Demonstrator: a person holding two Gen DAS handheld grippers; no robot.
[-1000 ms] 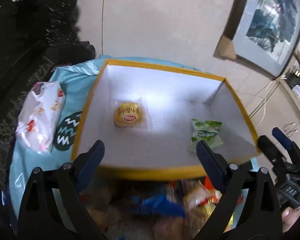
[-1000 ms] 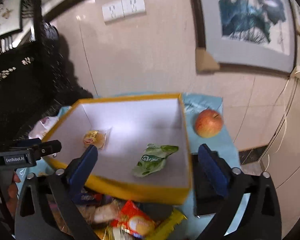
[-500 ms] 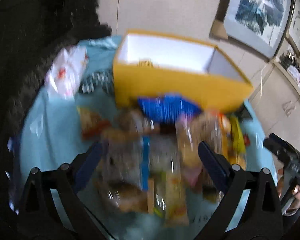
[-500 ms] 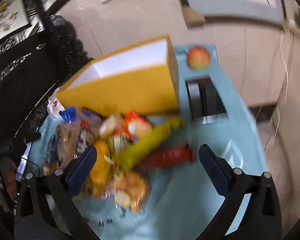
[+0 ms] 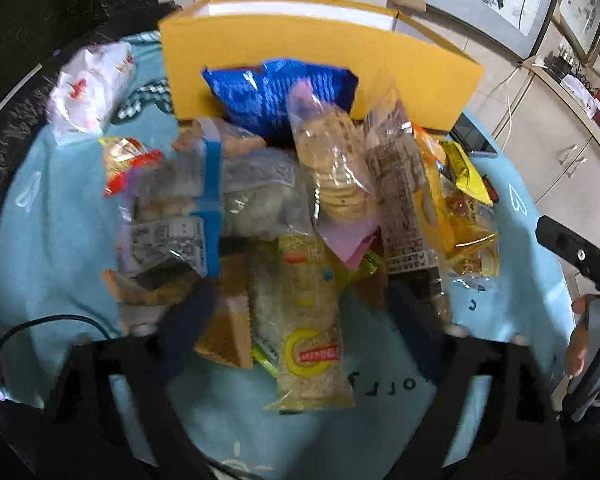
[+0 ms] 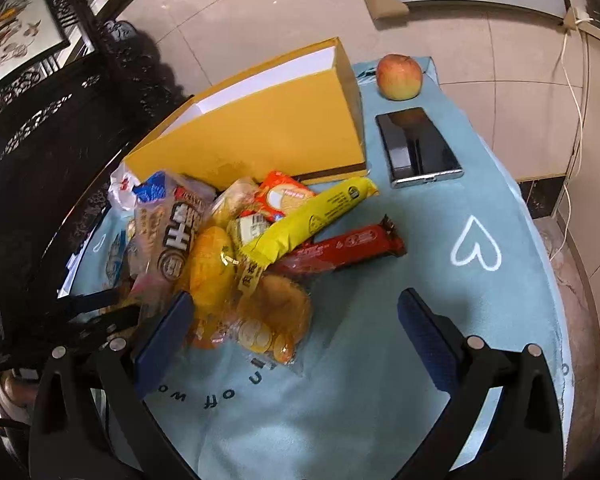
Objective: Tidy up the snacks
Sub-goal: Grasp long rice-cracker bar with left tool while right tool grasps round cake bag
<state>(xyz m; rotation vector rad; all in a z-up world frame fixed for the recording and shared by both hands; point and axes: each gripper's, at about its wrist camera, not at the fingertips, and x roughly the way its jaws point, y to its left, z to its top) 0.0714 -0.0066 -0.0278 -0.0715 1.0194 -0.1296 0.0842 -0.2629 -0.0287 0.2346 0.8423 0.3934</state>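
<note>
Both grippers are hovering low over the snack pile (image 5: 300, 208) heaped on the blue cloth (image 6: 380, 360) of the desk, just in front of the yellow box (image 5: 320, 56). The box is standing behind the pile, its near wall touching the rearmost bags; from these low views its inside is hidden.

The left gripper (image 5: 300, 320) is reaching into the near edge of the pile. Its fingers have just been closing, and a yellow packet (image 5: 312, 332) and a wafer pack (image 5: 230, 332) are lying between them. The fingers are blurred, so whether they are already pressing on a packet I cannot tell.

The right gripper (image 6: 296, 320) is spread wide, gripping nothing. Its left finger (image 6: 164, 332) is sitting beside an orange bag (image 6: 272, 316) at the pile's near side, while its right finger is standing over bare cloth. A long yellow stick (image 6: 312, 216) and a red bar (image 6: 340, 248) are lying at the pile's right edge, close to this gripper. An apple (image 6: 399, 76) and a phone (image 6: 418, 146) are resting to the right of the box, apart from the snacks.

The step in hand looks like picking the next snacks from the pile, with the left side further along. Next, the left fingers would need to finish pinching a single packet without dragging its neighbours, then lift it clear and carry it over the box wall. The right gripper would need to shift onto one item, probably the orange bag, before closing. The loose, overlapping wrappers are slippery, so a grab could catch two packets or slide off.
</note>
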